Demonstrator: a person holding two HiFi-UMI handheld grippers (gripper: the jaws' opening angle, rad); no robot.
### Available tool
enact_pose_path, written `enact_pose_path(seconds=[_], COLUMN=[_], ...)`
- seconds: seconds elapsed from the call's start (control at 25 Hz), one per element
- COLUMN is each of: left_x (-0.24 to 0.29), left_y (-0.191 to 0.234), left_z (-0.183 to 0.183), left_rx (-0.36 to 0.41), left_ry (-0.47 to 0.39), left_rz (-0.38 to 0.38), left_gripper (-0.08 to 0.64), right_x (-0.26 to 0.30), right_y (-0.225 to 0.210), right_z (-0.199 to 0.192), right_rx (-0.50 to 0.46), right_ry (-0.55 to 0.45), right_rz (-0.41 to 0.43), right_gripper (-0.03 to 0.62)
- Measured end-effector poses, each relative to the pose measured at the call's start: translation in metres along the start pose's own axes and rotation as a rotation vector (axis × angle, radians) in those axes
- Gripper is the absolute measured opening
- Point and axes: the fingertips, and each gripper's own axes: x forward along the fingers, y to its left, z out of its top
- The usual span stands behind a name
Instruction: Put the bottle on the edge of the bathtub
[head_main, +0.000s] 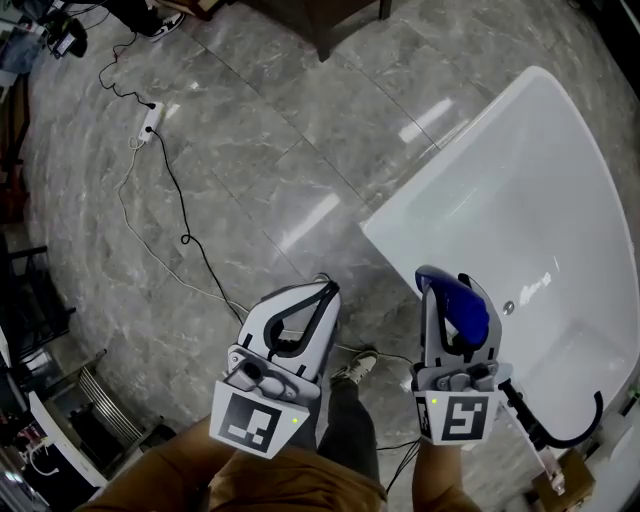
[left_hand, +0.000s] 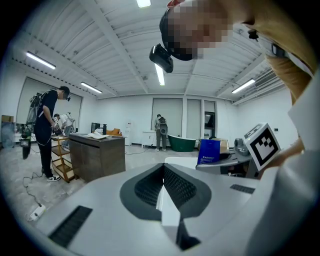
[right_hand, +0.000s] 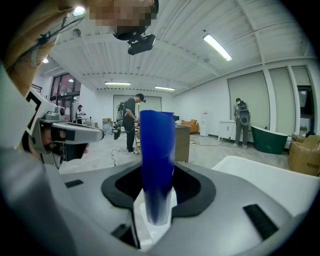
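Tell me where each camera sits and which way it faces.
Head view: on the person's head, facing steeply down at floor, bathtub, left hand-held gripper and right hand-held gripper; a leg and shoe show.
Left gripper view: on the left hand-held gripper, looking along its shut jaws across the room; a tan sleeve shows.
Right gripper view: on the right hand-held gripper, looking along jaws clamped on the blue bottle; a tan sleeve shows.
Shared: each gripper view shows the other gripper.
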Motion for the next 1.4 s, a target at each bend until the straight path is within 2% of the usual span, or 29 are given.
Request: enact_pose_path(seconds=[1.4], left_x=[0.025], left_y=[0.018], left_z=[-0.045], left_rx=[-0.034], left_ry=[0.044], left_rz=[-0.019], left_gripper=[0.005], right_x=[0.049], right_y=[-0.006], right_z=[-0.07], right_rx=[0.004], right_ry=[0.072], right_rz=[-0.028], right_gripper=[0.161])
